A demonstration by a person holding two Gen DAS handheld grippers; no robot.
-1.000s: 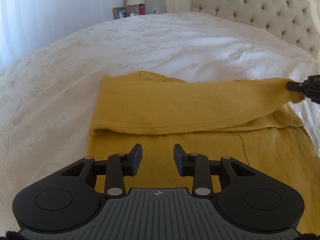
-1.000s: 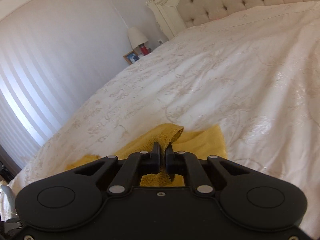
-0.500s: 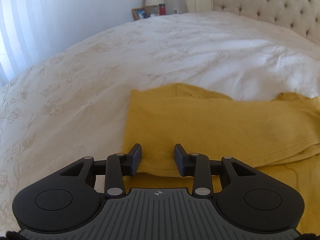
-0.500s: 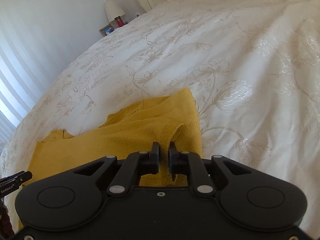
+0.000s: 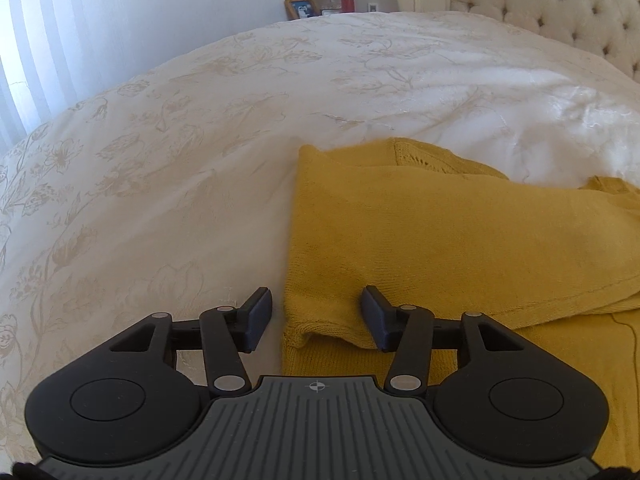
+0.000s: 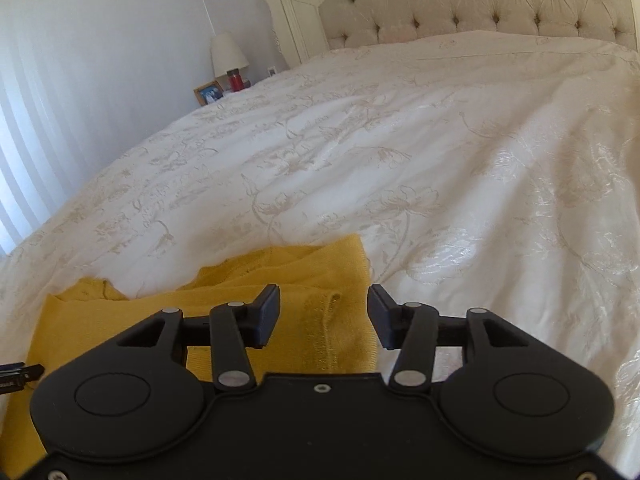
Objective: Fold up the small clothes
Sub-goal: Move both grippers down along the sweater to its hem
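Note:
A mustard-yellow knitted garment (image 5: pixel 440 240) lies flat on the white bedspread (image 5: pixel 200 160), one layer folded across the rest. My left gripper (image 5: pixel 316 316) hovers over its near left corner with the jaws opening; the folded corner lies between the fingers and the pads do not press it. In the right wrist view the garment (image 6: pixel 312 268) shows its right end with a cuff. My right gripper (image 6: pixel 324 316) is opening above that cuff, and the cloth has dropped free of its pads. The tip of the left gripper (image 6: pixel 20 372) peeks in at the left edge.
The floral bedspread (image 6: pixel 400 160) stretches far beyond the garment to a tufted headboard (image 6: pixel 480 0). Beside the bed's far corner stand a lamp (image 6: pixel 228 56), a red cup (image 6: pixel 235 80) and a picture frame (image 6: pixel 209 94). Vertical blinds (image 5: pixel 24 60) line the left wall.
My right gripper went from shut on the sleeve end to open, and the sleeve now lies on the garment. My left gripper slid left to the garment's corner and opened wider.

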